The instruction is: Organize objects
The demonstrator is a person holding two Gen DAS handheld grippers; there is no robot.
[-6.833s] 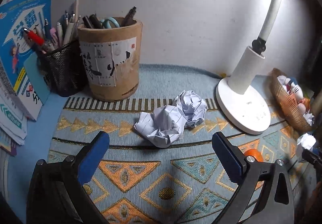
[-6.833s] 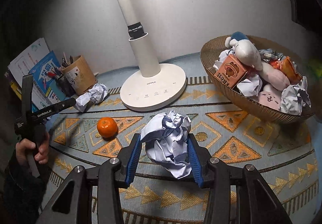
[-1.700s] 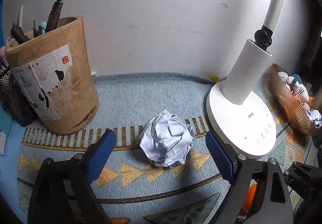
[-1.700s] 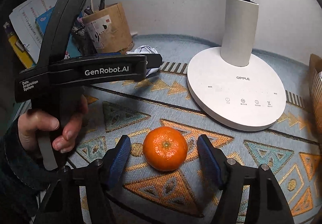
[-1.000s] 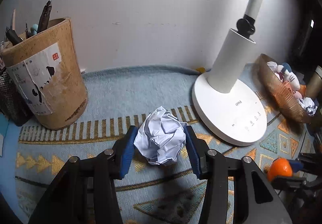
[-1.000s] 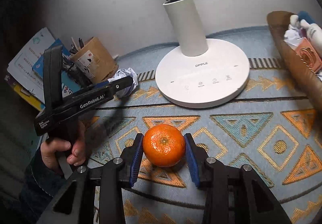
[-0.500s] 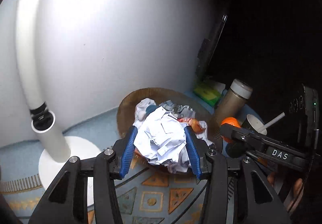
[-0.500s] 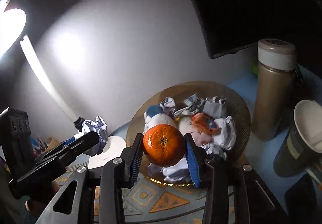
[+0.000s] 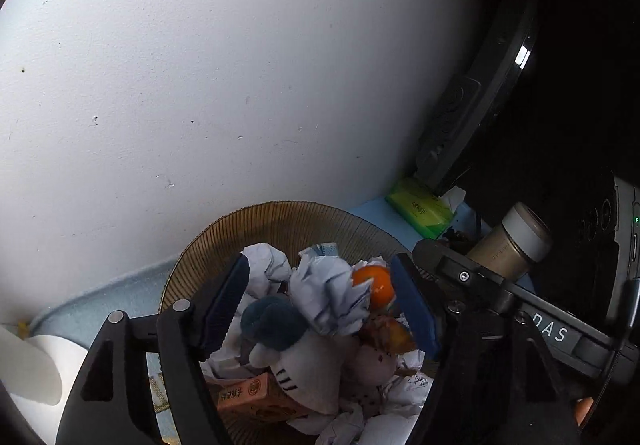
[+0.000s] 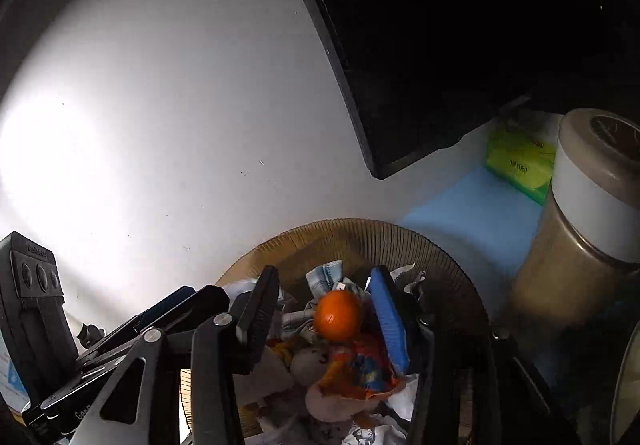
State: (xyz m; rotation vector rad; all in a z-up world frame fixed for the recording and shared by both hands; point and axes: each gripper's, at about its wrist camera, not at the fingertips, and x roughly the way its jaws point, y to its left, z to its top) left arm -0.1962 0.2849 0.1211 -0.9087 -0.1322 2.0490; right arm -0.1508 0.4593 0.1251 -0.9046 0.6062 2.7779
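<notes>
Over the wicker basket I'm opening both jaws: my left gripper has released the crumpled paper, my right gripper the orange (a second ago both were clamped), so both now join the basket's heap.

Left gripper hangs over the ribbed brown basket, jaws opening, and the crumpled paper ball sits loose between them on the pile, no pad pressing it. A mandarin shows just right of the ball. Plush toy and an orange carton lie below. The right gripper reaches in from the right, beside a beige flask and a green tissue pack.
</notes>
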